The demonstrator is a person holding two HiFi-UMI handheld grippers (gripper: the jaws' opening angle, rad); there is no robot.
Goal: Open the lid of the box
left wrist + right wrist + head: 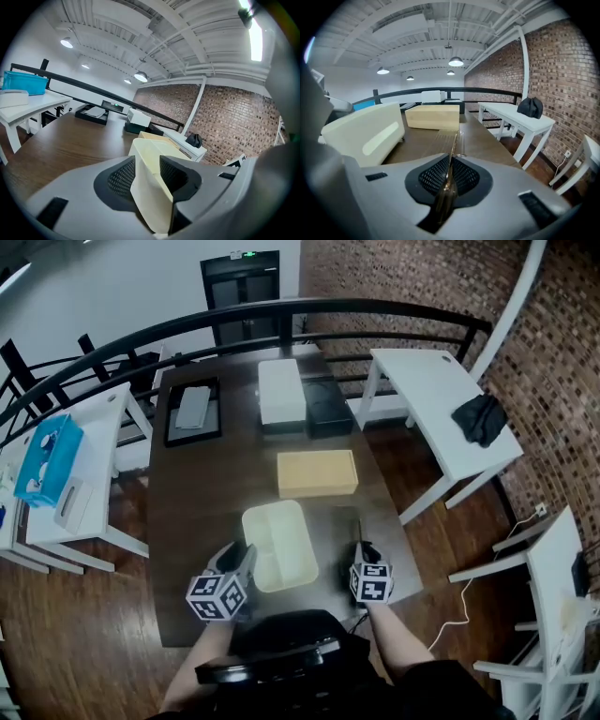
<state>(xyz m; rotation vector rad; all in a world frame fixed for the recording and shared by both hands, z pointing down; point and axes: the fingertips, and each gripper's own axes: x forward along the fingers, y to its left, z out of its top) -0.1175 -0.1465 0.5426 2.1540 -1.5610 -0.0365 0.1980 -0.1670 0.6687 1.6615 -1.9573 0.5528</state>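
A cream plastic box [279,545] with inner compartments lies open-topped on the dark table [197,512], near its front edge. My left gripper [242,564] is shut on the box's near left corner; in the left gripper view the cream wall [151,187] stands pinched in my left gripper [147,174]. My right gripper [361,555] sits just right of the box. It is shut on a thin clear lid [453,140], seen edge-on between the pads of that gripper [450,176] and reaching forward low over the table. The cream box [365,131] is to its left.
A tan box [317,472] lies beyond the cream one. Farther back are a white box [281,390], a black box [328,405] and a black tray [192,411]. White side tables flank the table, one with a black bag [480,418], one with a blue basket [47,457].
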